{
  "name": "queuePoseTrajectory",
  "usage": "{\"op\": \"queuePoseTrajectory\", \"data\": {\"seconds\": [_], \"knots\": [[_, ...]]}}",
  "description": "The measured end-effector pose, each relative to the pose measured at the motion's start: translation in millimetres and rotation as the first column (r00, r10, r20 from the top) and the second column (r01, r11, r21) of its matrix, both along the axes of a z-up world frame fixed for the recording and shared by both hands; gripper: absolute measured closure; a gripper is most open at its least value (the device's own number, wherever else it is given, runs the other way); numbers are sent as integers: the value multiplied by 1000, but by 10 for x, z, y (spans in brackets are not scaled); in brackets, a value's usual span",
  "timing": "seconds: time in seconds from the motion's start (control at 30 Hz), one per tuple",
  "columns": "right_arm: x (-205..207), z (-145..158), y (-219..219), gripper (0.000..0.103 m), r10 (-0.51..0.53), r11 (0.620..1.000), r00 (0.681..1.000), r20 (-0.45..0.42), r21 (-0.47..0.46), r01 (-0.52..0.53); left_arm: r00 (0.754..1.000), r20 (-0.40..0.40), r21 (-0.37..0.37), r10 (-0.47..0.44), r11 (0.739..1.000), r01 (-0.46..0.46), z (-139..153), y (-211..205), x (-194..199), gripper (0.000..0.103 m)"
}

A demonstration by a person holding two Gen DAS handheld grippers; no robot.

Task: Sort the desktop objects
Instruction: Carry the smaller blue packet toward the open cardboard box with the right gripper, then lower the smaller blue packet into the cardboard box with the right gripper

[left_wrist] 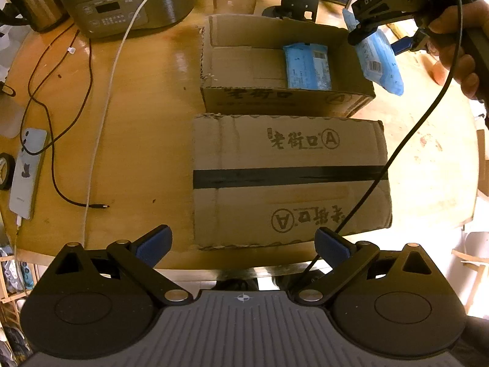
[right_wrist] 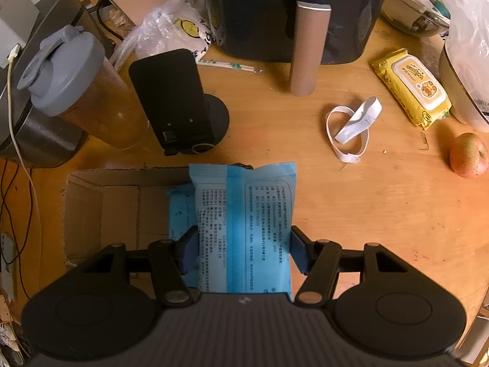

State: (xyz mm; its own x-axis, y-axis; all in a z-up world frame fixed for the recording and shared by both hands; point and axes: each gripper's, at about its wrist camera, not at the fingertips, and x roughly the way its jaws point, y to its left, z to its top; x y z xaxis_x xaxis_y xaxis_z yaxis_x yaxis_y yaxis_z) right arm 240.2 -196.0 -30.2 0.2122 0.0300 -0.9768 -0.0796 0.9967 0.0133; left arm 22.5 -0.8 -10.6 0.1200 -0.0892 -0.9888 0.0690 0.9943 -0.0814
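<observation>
My right gripper [right_wrist: 243, 249] is shut on a light blue wipes pack [right_wrist: 244, 226] and holds it above the right end of an open cardboard box [right_wrist: 101, 211]. In the left wrist view the same pack [left_wrist: 380, 61] hangs from that gripper [left_wrist: 363, 35] over the box's right wall [left_wrist: 356, 70]. A second blue pack [left_wrist: 307, 65] lies inside the box, also seen under the held one [right_wrist: 180, 214]. My left gripper [left_wrist: 243, 243] is open and empty, near the table's front edge, in front of a closed taped cardboard box [left_wrist: 290, 177].
A yellow wipes pack [right_wrist: 411, 87], a white strap [right_wrist: 351, 128] and an apple [right_wrist: 469, 154] lie on the table to the right. A lidded cup [right_wrist: 79, 91], phone stand [right_wrist: 177, 104] and air fryer [right_wrist: 293, 12] stand behind the box. Cables [left_wrist: 58, 122], a phone [left_wrist: 27, 171] and a cooker [left_wrist: 122, 0] are at left.
</observation>
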Motion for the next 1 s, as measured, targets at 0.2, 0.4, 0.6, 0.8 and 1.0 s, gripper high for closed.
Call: {"op": "queuePoseTrajectory", "data": {"seconds": [0.2, 0.4, 0.6, 0.8, 1.0], "knots": [[-7, -3, 73, 44, 5, 1000, 1000, 3, 0, -5, 1000, 2, -1, 5, 1000, -5, 4, 64, -8, 1], [-14, -6, 139, 44, 9, 1000, 1000, 3, 1, -9, 1000, 5, -1, 6, 1000, -6, 11, 116, -12, 1], [-10, -19, 209, 44, 11, 1000, 1000, 3, 2, -11, 1000, 6, 0, 10, 1000, -10, 11, 180, -12, 1], [-16, -19, 289, 44, 17, 1000, 1000, 5, 5, -17, 1000, 7, 0, 15, 1000, -15, 15, 241, -14, 1], [-16, -26, 364, 44, 22, 1000, 1000, 6, 7, -22, 1000, 8, -1, 17, 1000, -17, 14, 295, -15, 1]]}}
